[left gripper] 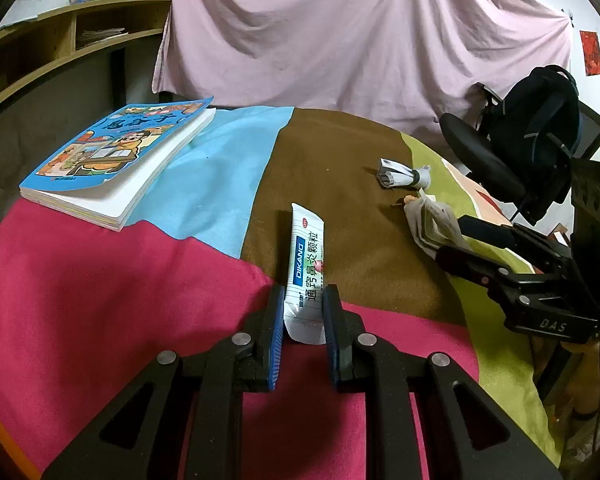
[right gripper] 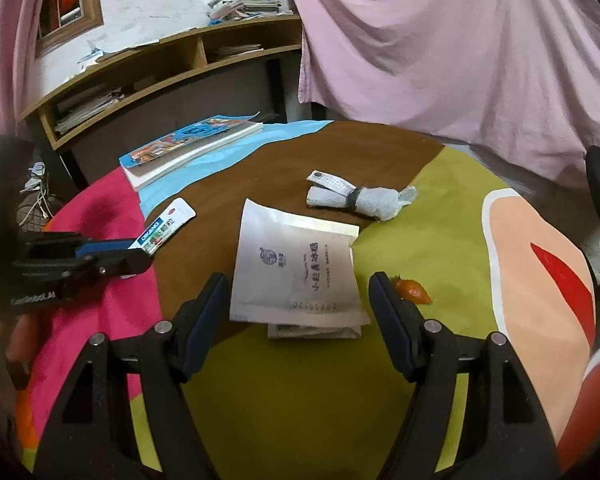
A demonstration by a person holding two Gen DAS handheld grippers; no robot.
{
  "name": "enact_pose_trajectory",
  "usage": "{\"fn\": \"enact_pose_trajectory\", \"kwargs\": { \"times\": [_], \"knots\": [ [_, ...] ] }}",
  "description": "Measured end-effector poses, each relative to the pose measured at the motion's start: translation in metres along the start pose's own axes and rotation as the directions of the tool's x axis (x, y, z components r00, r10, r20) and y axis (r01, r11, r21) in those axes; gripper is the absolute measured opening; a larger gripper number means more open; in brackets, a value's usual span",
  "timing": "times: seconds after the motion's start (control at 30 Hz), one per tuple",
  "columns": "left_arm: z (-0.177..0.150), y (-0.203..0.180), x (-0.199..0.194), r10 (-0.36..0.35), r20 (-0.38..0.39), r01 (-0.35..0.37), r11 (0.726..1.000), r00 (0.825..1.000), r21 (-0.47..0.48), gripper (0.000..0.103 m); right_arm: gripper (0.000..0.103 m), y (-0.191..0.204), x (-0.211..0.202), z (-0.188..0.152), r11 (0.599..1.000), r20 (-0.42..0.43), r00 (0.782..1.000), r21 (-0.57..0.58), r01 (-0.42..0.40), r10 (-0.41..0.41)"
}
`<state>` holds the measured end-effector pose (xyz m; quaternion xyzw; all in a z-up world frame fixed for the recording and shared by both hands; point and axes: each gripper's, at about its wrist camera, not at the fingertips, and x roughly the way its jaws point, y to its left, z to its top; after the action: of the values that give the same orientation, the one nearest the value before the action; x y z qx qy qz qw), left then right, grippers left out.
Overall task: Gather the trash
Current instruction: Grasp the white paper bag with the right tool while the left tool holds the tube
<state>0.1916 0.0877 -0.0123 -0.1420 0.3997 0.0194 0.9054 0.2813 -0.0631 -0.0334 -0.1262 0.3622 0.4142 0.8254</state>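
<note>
- So far, we have one piece of trash in hand: our left gripper [left gripper: 303, 320] is clamped on the near end of the white medicine sachet [left gripper: 305, 264], whose far end sticks out over the brown patch of the tablecloth [left gripper: 100, 300].
- Our right gripper [right gripper: 298, 308] stands with its jaws wide apart, one on each side of the flat white paper bag [right gripper: 296, 264]; the pads are not yet touching it, so we judge this pick as only lined up, not made.
- The bag lies across the border of the brown and green patches, with a folded edge showing beneath its near side.
- Further back on the brown patch lies a rolled white tissue wad [right gripper: 360, 196] bound with a dark band, untouched and well apart from both tools.
- Just beside the right jaw sits a small orange scrap [right gripper: 412, 290] on the green patch, also uncollected.
- A blue-covered book [left gripper: 116, 156] rests at the far left; we take it as not trash.
- We see no bin in either view, so we cannot tell where the pieces are to go; most of the collecting appears to be left.
</note>
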Motion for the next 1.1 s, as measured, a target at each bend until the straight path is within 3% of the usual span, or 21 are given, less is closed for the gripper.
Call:
{"fn": "enact_pose_trajectory", "kwargs": {
  "times": [0.27, 0.33, 0.67, 0.8, 0.83, 0.9, 1.1],
  "knots": [
    [-0.001, 0.000, 0.001, -0.002, 0.003, 0.002, 1.000, 1.000, -0.005, 0.015, 0.094, -0.011, 0.012, 0.005, 0.996, -0.026, 0.999, 0.090, -0.016, 0.018],
    [-0.001, 0.000, 0.001, -0.003, 0.003, 0.003, 1.000, 1.000, -0.007, 0.015, 0.087, -0.013, 0.010, 0.004, 0.994, -0.013, 0.999, 0.106, -0.030, 0.031],
    [-0.003, -0.001, -0.007, 0.010, 0.030, -0.009, 1.000, 1.000, -0.018, 0.015, 0.080, -0.017, -0.010, -0.006, 0.984, 0.050, 0.997, 0.165, -0.071, 0.064],
    [-0.003, -0.006, -0.016, 0.006, 0.069, -0.004, 1.000, 0.998, -0.027, 0.015, 0.070, -0.017, -0.029, -0.011, 0.983, 0.127, 0.992, 0.178, -0.051, 0.028],
    [-0.003, -0.008, -0.019, 0.004, 0.081, -0.002, 1.000, 0.997, -0.024, 0.015, 0.059, -0.016, -0.035, -0.012, 0.983, 0.150, 0.988, 0.178, -0.047, 0.020],
    [-0.001, -0.015, -0.024, -0.003, 0.104, 0.004, 1.000, 0.995, -0.008, 0.015, 0.051, -0.016, -0.046, -0.015, 0.982, 0.189, 0.982, 0.183, -0.035, 0.000],
    [0.006, -0.030, -0.024, -0.010, 0.102, 0.009, 1.000, 0.995, 0.015, 0.015, 0.050, -0.024, -0.048, -0.020, 0.972, 0.182, 0.983, 0.230, -0.036, -0.007]
  ]
}}
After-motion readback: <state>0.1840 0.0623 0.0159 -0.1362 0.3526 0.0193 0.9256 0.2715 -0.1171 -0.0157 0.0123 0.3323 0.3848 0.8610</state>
